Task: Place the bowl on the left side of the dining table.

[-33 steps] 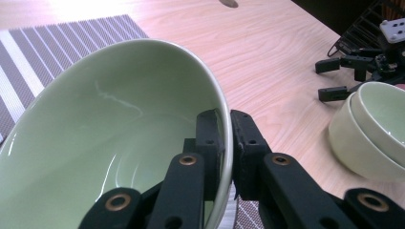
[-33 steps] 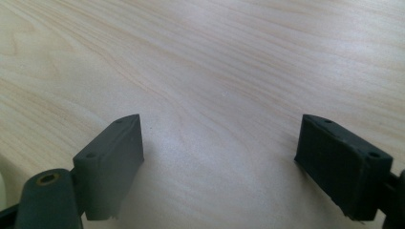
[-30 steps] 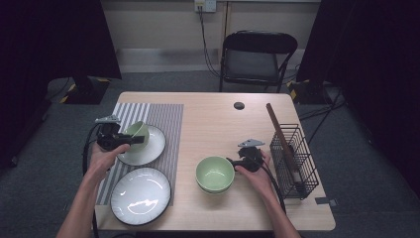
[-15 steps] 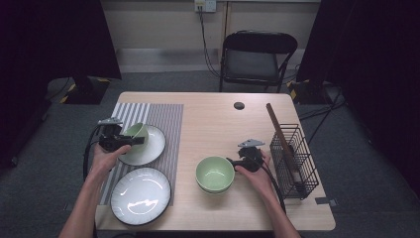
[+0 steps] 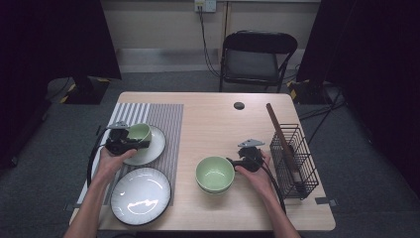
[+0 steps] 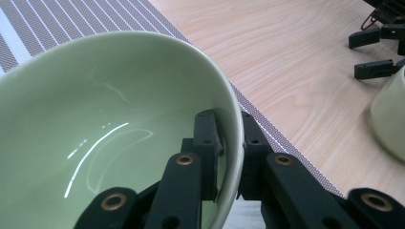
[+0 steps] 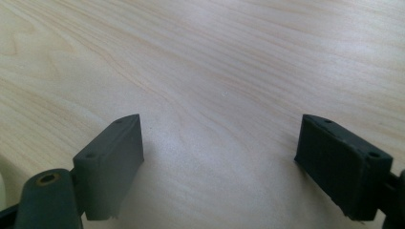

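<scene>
A small pale green bowl (image 5: 138, 132) (image 6: 95, 119) rests on a white plate (image 5: 154, 147) on the striped mat. My left gripper (image 5: 134, 142) (image 6: 229, 129) is shut on its near rim, one jaw inside and one outside; the jaws have just been opening slightly with the rim still between them. A larger green bowl (image 5: 214, 172) (image 6: 389, 119), stacked on another, stands mid-table. My right gripper (image 5: 236, 162) (image 7: 219, 162) (image 6: 367, 52) sits open just right of that bowl, with bare wood between its jaws.
A second white plate (image 5: 140, 196) lies at the front of the striped mat (image 5: 163, 116). A black wire rack (image 5: 292, 158) with a wooden stick (image 5: 277, 126) across it stands at the right edge. A small black disc (image 5: 239, 105) is at the back; a chair (image 5: 257, 59) stands beyond.
The left gripper and the small bowl shifted slightly, and the bowl now looks less tilted on the plate. The right gripper has stayed where it was.
</scene>
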